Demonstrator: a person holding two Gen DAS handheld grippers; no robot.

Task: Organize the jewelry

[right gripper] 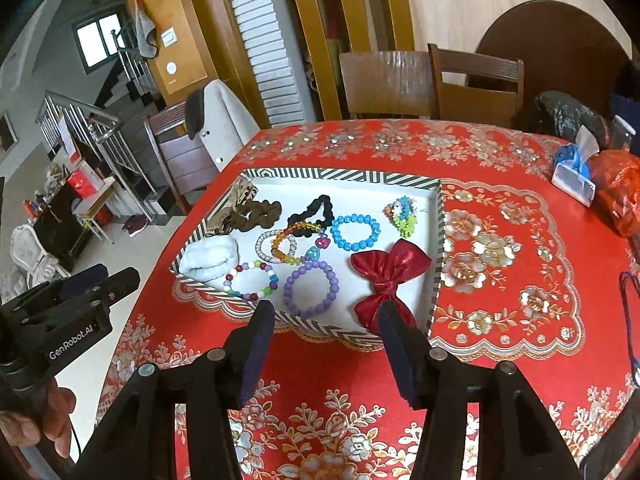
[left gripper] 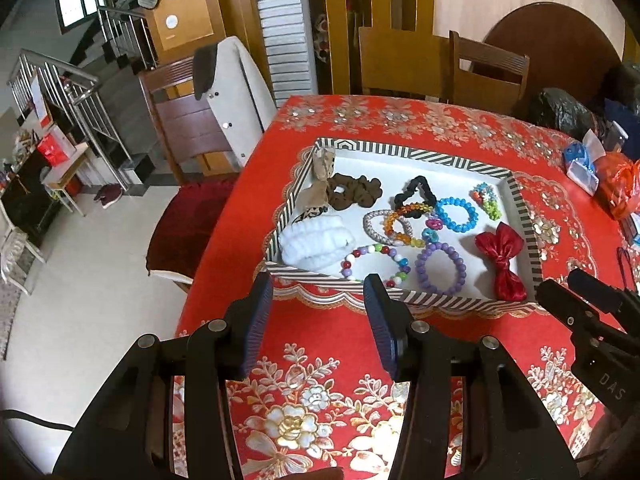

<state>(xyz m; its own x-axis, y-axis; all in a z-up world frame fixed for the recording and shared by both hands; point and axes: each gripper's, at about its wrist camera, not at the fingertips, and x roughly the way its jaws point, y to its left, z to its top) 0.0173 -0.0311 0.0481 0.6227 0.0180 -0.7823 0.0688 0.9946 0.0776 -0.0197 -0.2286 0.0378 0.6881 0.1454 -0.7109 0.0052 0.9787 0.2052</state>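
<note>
Striped tray point(left gripper: 524, 216) sits near the worktop's point(left gripper: 320, 320) left edge, toward the far side. All visible jewelry lies inside it, loosely mixed. Left to right: white scrunchie point(left gripper: 310, 246) and brown scrunchie point(left gripper: 354, 192) at the tray's left wall; multicolour bead bracelet point(left gripper: 376, 264), silver bangle point(left gripper: 380, 226) and amber bracelet point(left gripper: 402, 226) overlapping mid-tray; purple bead bracelet point(left gripper: 440, 268); blue bead bracelet point(left gripper: 456, 214); red bow point(left gripper: 502, 262) toward the right wall.

Judgement: gathering appears done; sorting or spacing within the tray may remain, since several bracelets overlap.

Left hand-held gripper point(left gripper: 318, 294) hovers over the tray's near-left corner, jaws wide, nothing between them. Right hand-held gripper point(right gripper: 326, 322) hovers over the near edge, jaws apart and empty; purple bead bracelet lies just beyond its left finger, red bow just beyond its right.
</note>
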